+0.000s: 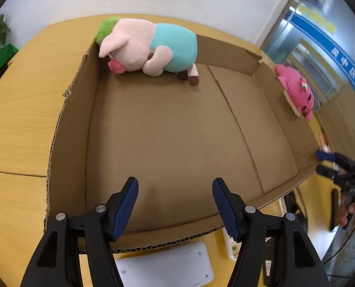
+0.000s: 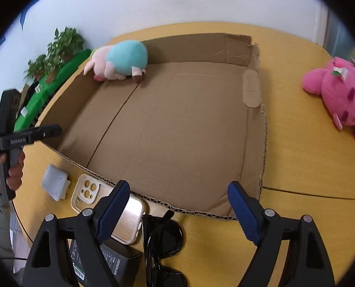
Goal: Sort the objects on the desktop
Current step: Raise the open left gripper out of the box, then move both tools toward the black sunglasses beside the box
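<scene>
A black box (image 2: 115,266) at the lower left reads "UGREEN". Both the left tongs (image 1: 175,205) and right tongs (image 2: 177,211) gape empty; the pig plush (image 1: 148,47) lies upper left inside the cardboard tray (image 1: 177,131), well apart.

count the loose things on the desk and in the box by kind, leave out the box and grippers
Plush toys: 2, the pig in the box and the pink toy on the desk
Phone cases: 2
Sunglasses: 1
Black box: 1
White device: 1
Total: 7
</scene>
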